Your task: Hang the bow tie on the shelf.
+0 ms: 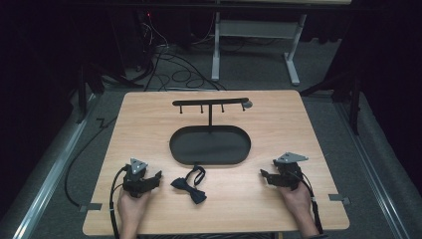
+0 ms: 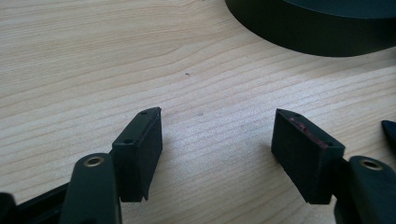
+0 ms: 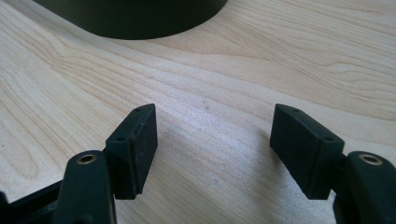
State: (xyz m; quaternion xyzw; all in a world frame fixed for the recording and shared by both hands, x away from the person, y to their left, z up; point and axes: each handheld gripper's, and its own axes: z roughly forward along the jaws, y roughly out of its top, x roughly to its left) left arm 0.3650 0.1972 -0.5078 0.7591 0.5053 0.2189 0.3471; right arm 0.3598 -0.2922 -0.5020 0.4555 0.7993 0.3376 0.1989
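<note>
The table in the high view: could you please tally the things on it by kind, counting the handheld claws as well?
Bow tie: 1
Hanger stand with oval tray base: 1
Handheld claws: 2, the left claw and the right claw, both open with nothing between the jaws
Total: 4

Items counted on one wooden table (image 1: 149,107) — one black oval tray (image 1: 184,149), one T-shaped hook stand (image 1: 210,102), one dark bow tie (image 1: 190,184) — and two handheld grippers, left gripper (image 1: 153,179) and right gripper (image 1: 265,176).
</note>
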